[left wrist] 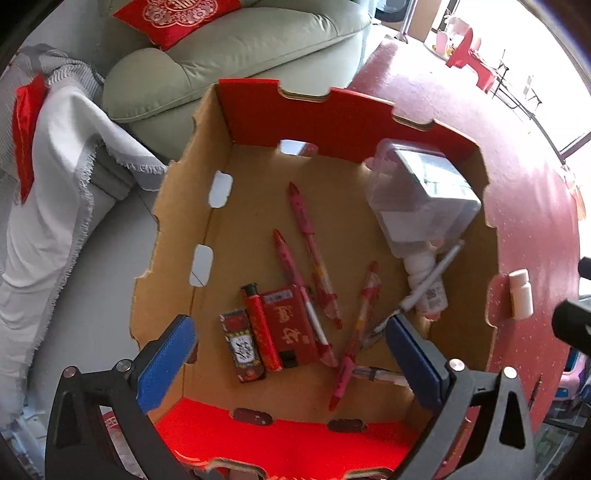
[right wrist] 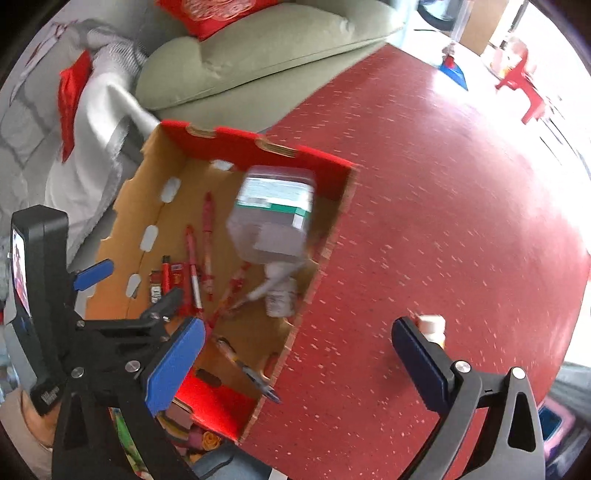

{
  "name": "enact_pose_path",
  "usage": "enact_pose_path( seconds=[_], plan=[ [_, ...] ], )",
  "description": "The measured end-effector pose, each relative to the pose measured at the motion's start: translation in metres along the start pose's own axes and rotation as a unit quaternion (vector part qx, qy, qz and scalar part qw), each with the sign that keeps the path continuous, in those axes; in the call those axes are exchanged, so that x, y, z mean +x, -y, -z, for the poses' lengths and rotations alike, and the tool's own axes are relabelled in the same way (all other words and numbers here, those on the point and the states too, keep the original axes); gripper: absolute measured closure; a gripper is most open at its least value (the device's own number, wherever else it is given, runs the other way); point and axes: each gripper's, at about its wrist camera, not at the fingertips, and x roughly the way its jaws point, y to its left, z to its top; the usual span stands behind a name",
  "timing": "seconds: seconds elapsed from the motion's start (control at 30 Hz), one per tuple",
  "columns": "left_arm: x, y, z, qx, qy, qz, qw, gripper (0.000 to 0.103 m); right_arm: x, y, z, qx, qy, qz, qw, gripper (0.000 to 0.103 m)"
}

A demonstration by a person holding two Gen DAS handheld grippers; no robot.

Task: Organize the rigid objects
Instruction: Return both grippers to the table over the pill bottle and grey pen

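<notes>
An open cardboard box (left wrist: 218, 122) with red outer faces stands on a red table (right wrist: 443, 221). Inside lie several red pens (left wrist: 308, 240), a red card pack (left wrist: 286, 325), a small patterned box (left wrist: 242, 347), a clear plastic container (left wrist: 417, 195) and a white bottle (left wrist: 430, 291). My left gripper (left wrist: 290, 362) is open above the box's near side. My right gripper (right wrist: 297, 362) is open over the table right of the box (right wrist: 255, 144). A small white bottle (right wrist: 432, 326) stands on the table, beside its right finger; it also shows in the left wrist view (left wrist: 521, 293).
A green sofa (left wrist: 240, 48) with a red cushion (left wrist: 173, 16) stands behind the table. A white and grey blanket (left wrist: 55, 177) lies to the left. Red chairs (right wrist: 524, 81) stand far right. The left gripper's body (right wrist: 40, 280) sits left of the right one.
</notes>
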Motion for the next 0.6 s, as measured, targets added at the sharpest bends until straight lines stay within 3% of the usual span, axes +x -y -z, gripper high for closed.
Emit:
enact_pose_path(
  seconds=[0.23, 0.37, 0.5, 0.6],
  plan=[
    [-0.018, 0.056, 0.007, 0.066, -0.002, 0.031, 0.9973, 0.0, 0.007, 0.079, 0.067, 0.108, -0.027, 0.014, 0.994, 0.001],
    [-0.03, 0.114, 0.019, 0.131, -0.003, 0.059, 0.9896, 0.0, 0.011, 0.138, 0.125, 0.199, -0.046, 0.025, 0.979, 0.001],
    [-0.034, 0.184, 0.04, 0.202, -0.018, 0.088, 0.9753, 0.0, 0.016, 0.187, 0.183, 0.268, -0.068, 0.036, 0.96, 0.001],
    [-0.023, 0.228, 0.053, 0.209, -0.05, 0.108, 0.9707, 0.0, 0.022, 0.213, 0.226, 0.307, -0.09, 0.044, 0.946, 0.001]
  ],
)
